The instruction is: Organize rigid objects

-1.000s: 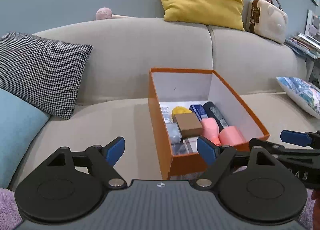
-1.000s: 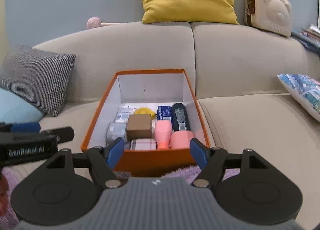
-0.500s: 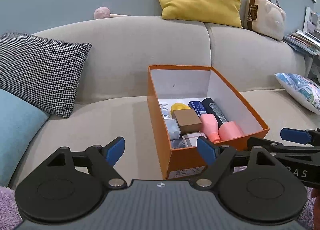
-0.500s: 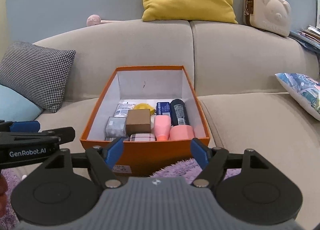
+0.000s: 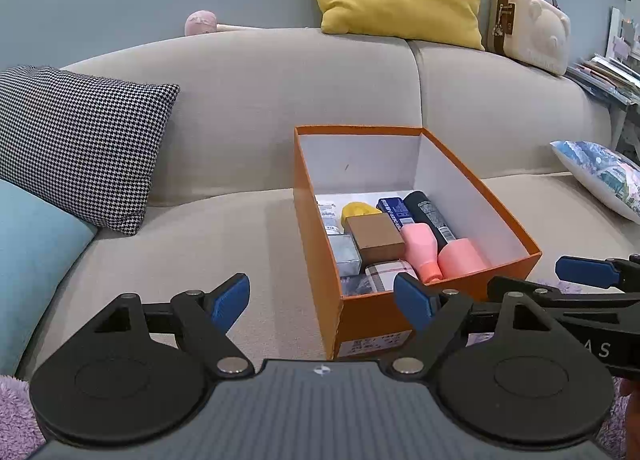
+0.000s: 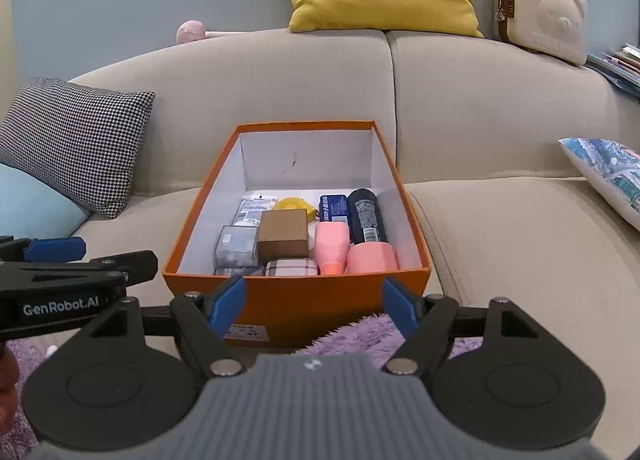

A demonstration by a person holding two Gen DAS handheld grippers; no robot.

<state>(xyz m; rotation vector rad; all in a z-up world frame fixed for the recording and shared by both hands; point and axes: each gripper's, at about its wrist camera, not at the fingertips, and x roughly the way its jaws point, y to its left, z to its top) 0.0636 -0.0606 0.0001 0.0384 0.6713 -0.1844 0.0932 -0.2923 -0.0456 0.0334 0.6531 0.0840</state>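
Hovering with both sets of tongs spread apart and empty: left gripper [image 5: 322, 298] just left of the orange box [image 5: 372, 316], right gripper [image 6: 314, 300] straight before it; lying packed inside, ahead: pink bottle [image 6: 332, 246], brown carton [image 6: 283, 236]

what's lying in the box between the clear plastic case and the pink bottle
In the right wrist view, a brown cardboard box lies between the clear plastic case and the pink bottle.

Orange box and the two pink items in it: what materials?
Orange box: looks like matte cardboard, with thin straight walls, white inside and a label on the front. Pink bottle and pink cup: probably plastic, smooth and evenly coloured; can't confirm.
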